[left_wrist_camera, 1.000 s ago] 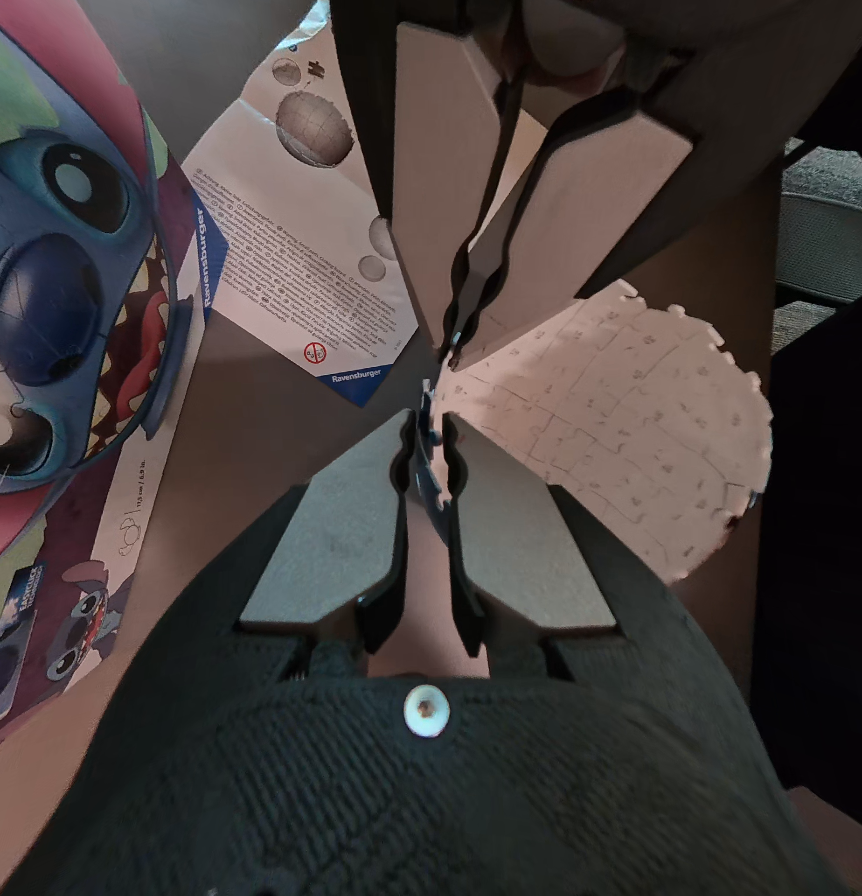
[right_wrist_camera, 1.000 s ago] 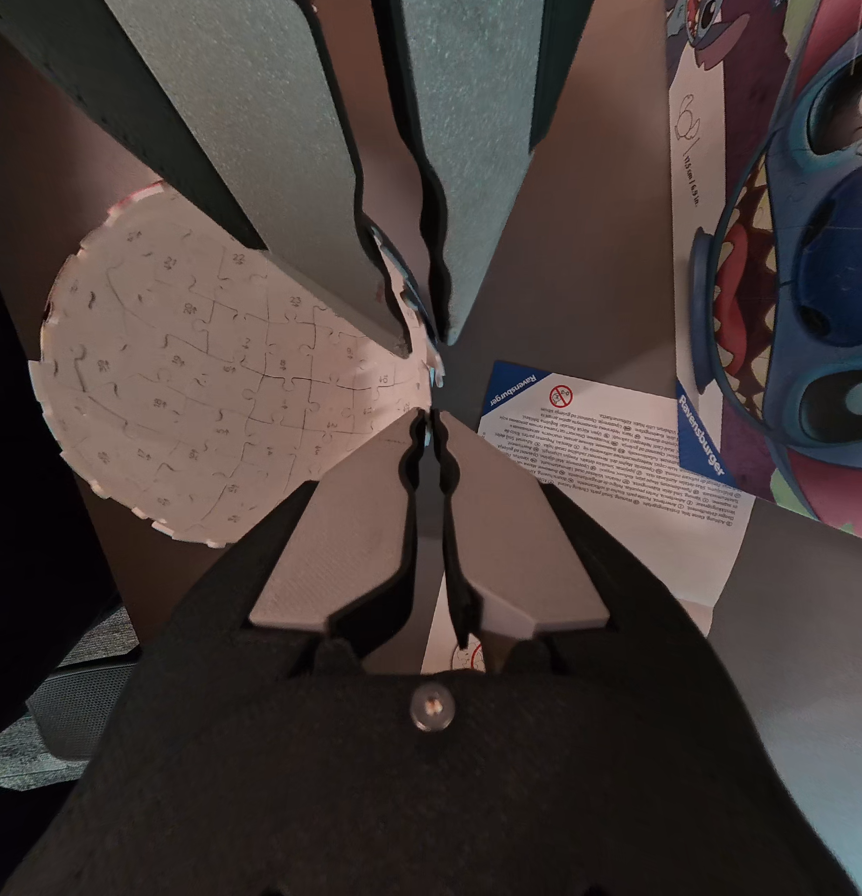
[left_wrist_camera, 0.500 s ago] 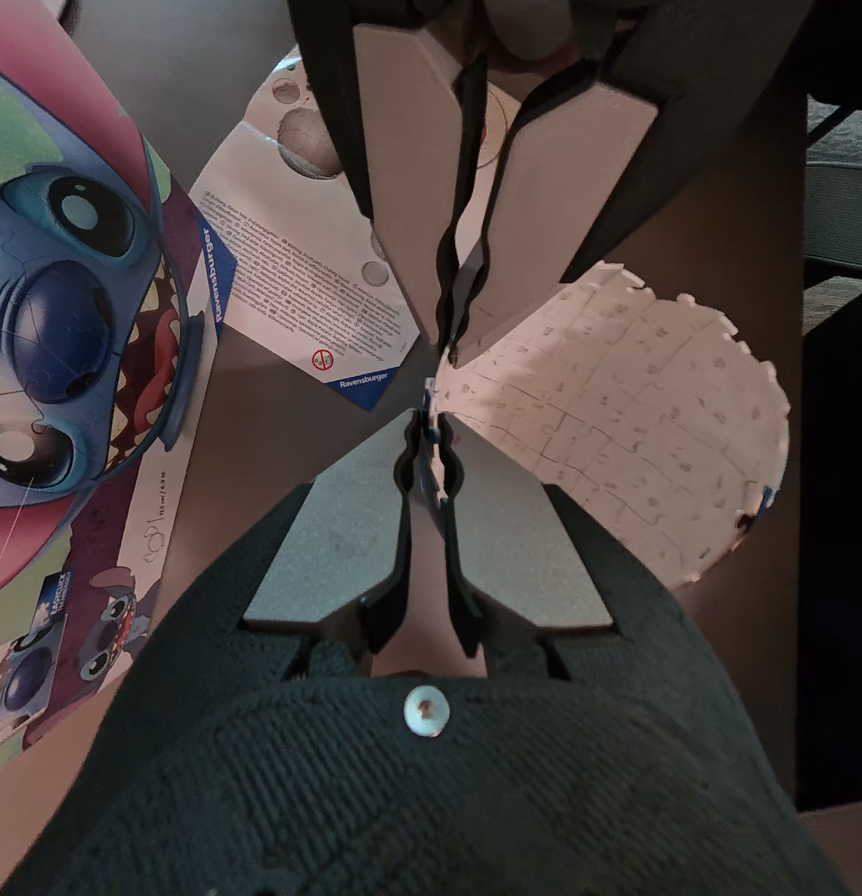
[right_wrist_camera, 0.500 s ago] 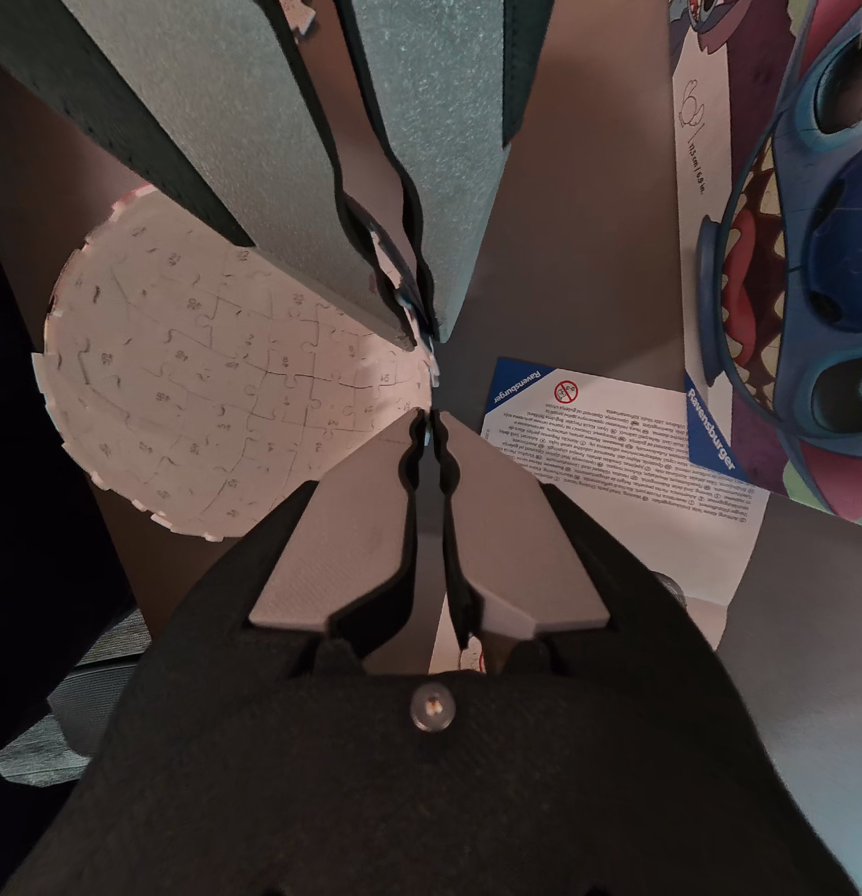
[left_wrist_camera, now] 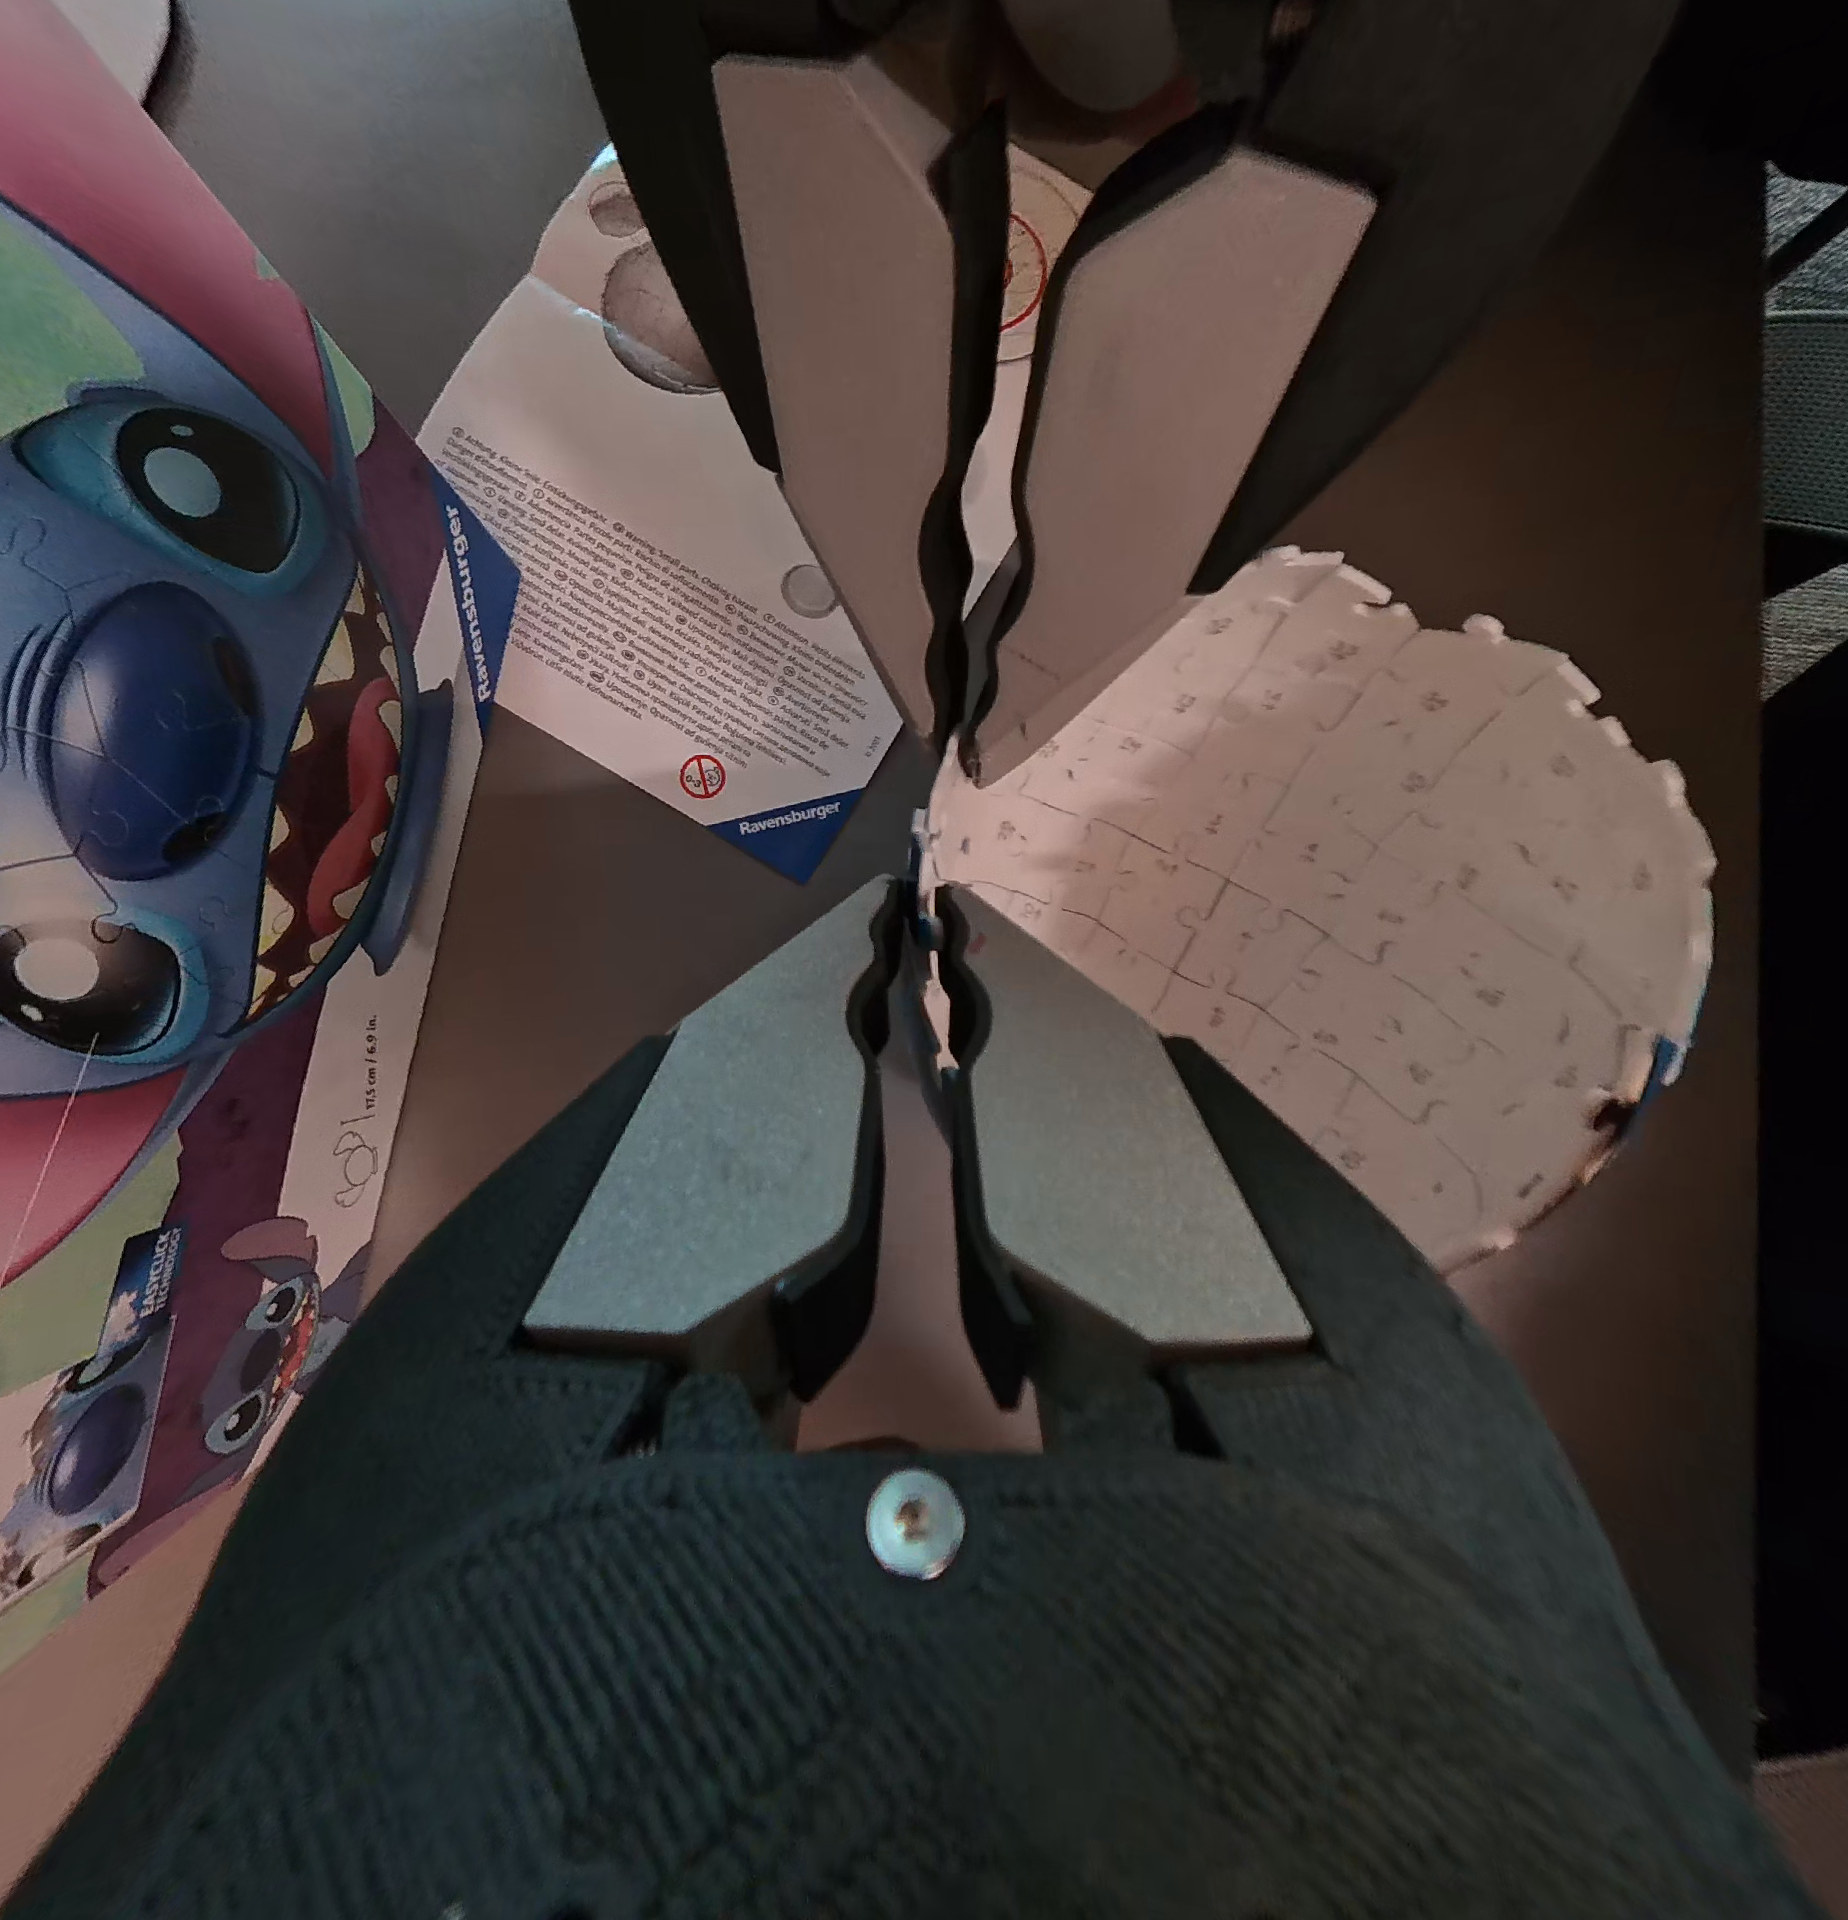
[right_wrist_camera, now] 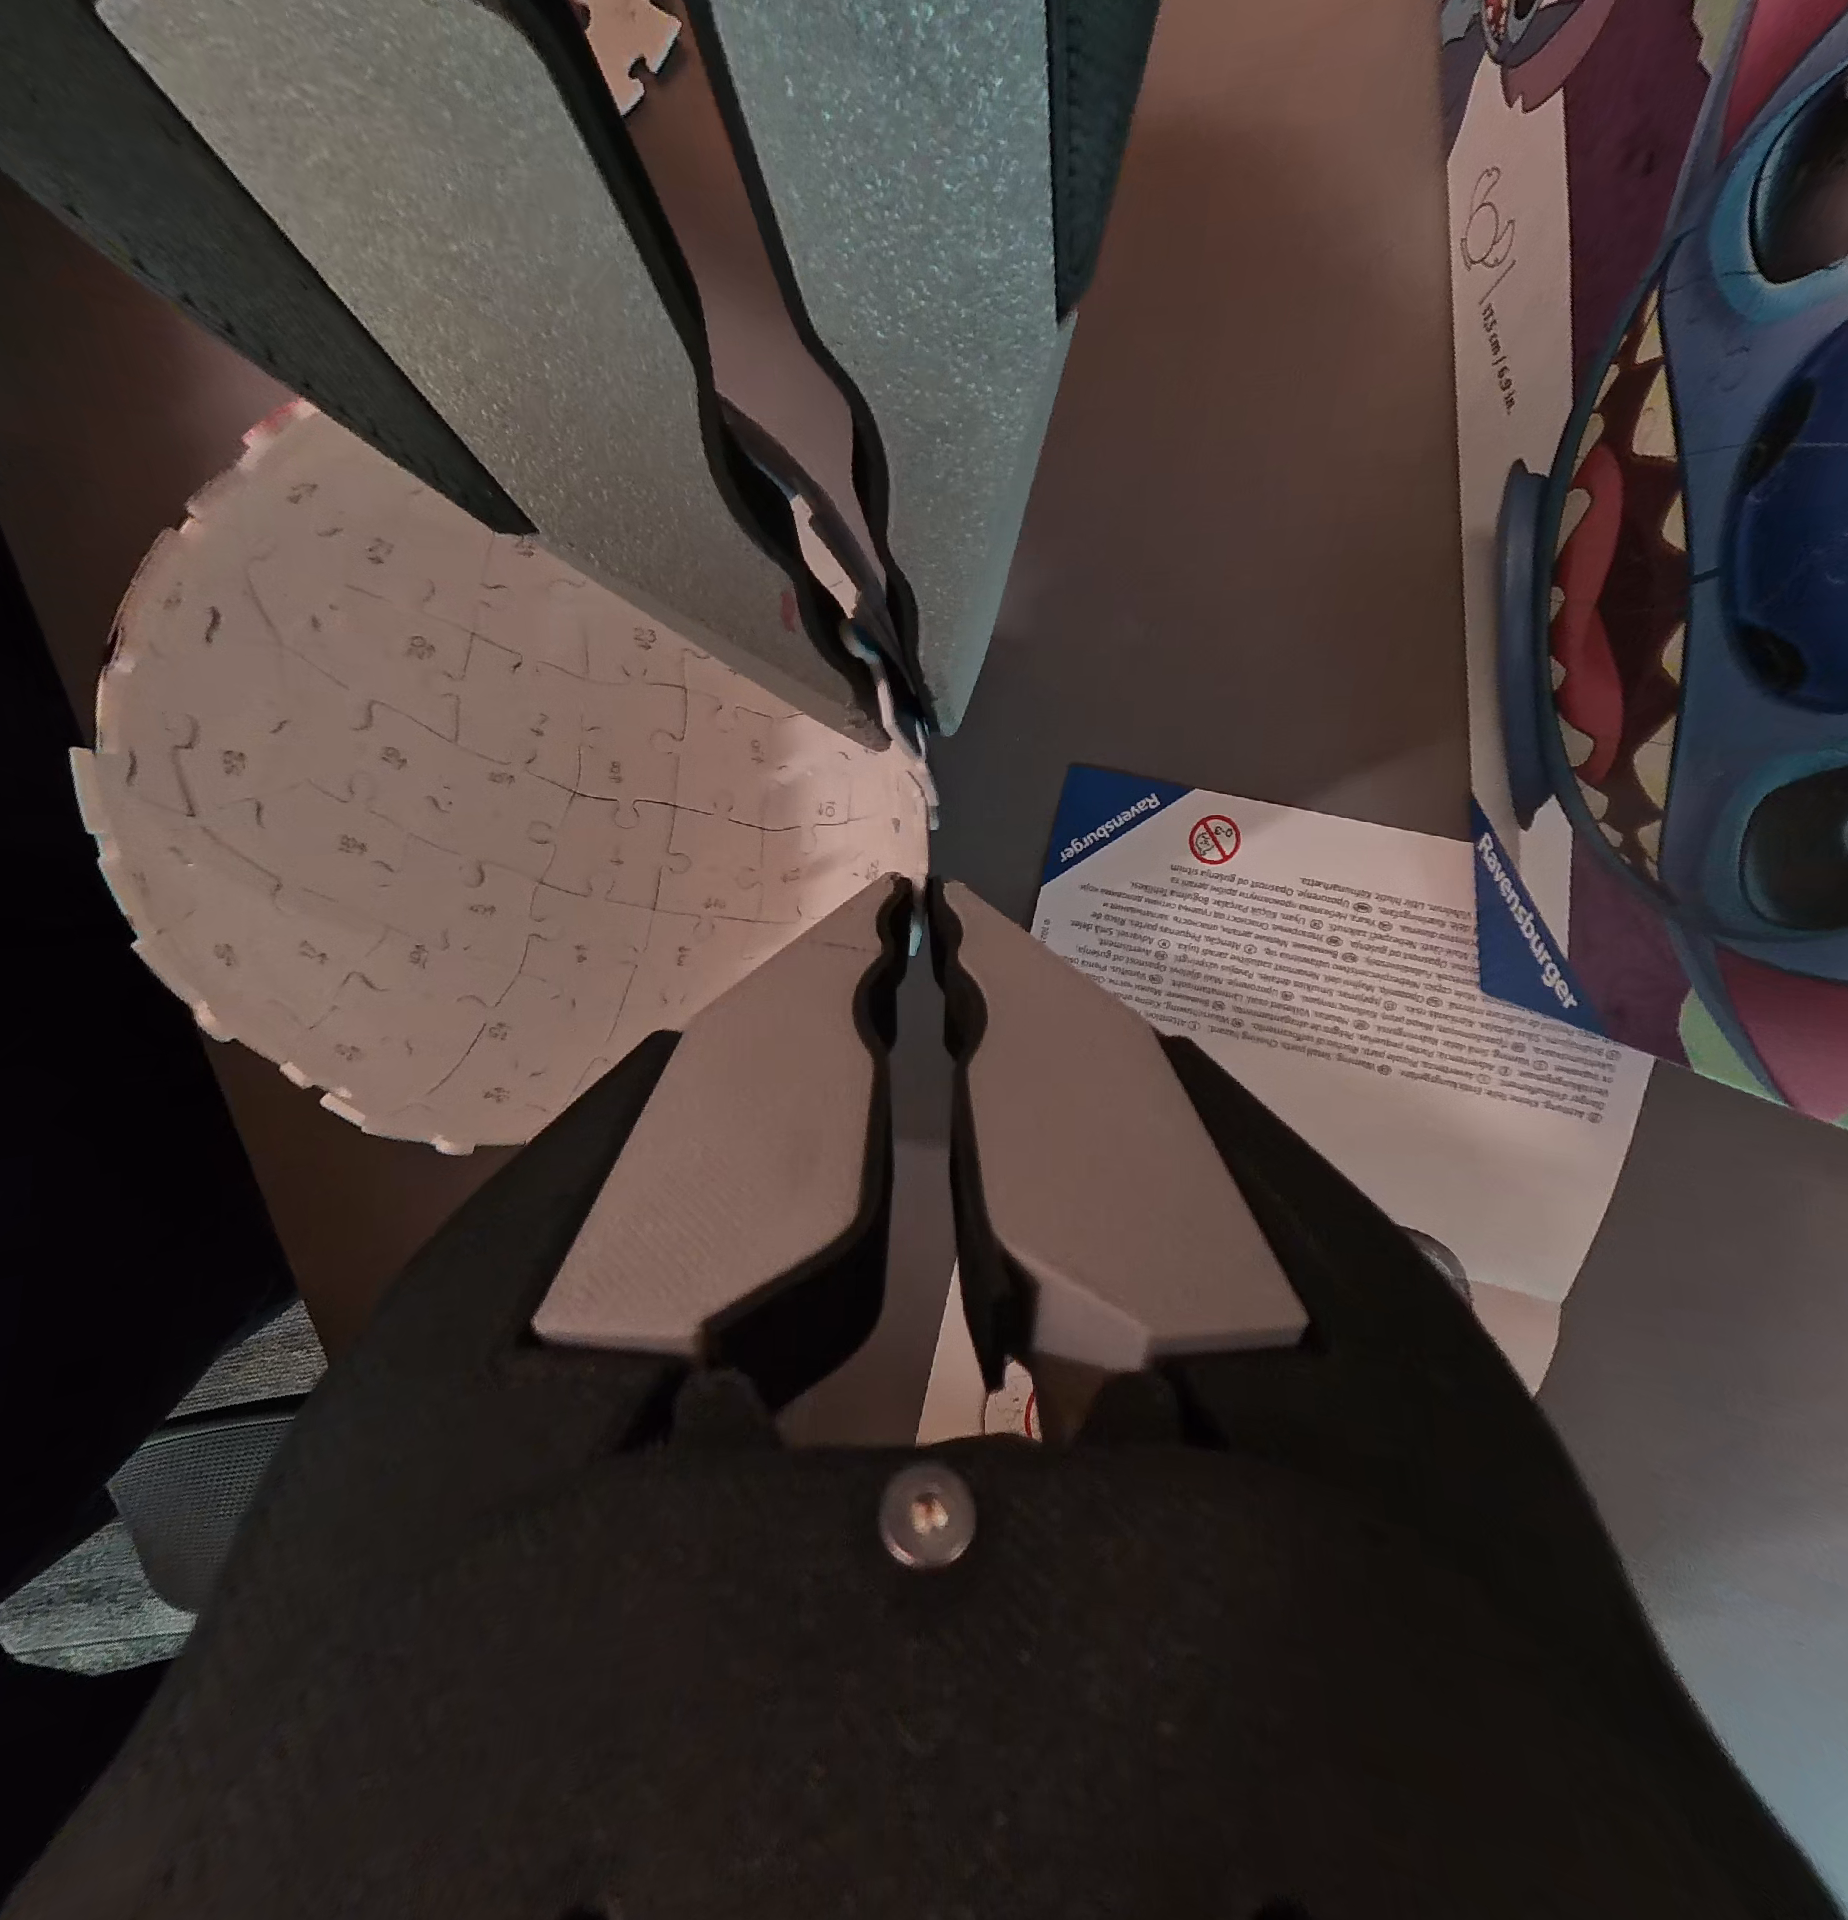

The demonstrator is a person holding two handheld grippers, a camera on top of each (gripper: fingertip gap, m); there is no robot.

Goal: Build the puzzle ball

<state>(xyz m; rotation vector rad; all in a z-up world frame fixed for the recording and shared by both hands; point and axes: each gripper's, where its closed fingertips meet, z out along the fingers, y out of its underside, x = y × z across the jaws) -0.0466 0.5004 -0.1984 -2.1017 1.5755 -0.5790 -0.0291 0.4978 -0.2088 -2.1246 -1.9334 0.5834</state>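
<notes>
The half-built puzzle ball (left_wrist_camera: 1367,883) is a white bowl-shaped shell with its numbered inside facing me; it also shows in the right wrist view (right_wrist_camera: 432,831). My left gripper (left_wrist_camera: 915,899) is shut on the shell's near rim and holds it above the brown table (left_wrist_camera: 608,935). It enters the right wrist view from the top (right_wrist_camera: 904,717), with the white, blue-edged rim between its jaws. My right gripper (right_wrist_camera: 918,894) is shut, its tips against the same rim just opposite the left one. It enters the left wrist view from the top (left_wrist_camera: 956,743).
A puzzle box (left_wrist_camera: 151,675) with a blue cartoon creature lies on the table, also in the right wrist view (right_wrist_camera: 1782,623). A white instruction leaflet (left_wrist_camera: 639,623) with blue corners lies beside it, also in the right wrist view (right_wrist_camera: 1315,987). A grey chair (left_wrist_camera: 1824,312) stands past the table edge. Left and right tips are no more than a few centimetres apart.
The two grippers have drawn closer tip to tip. The right gripper's tips now meet the shell's rim. The shell has shifted slightly in the left gripper's hold.
</notes>
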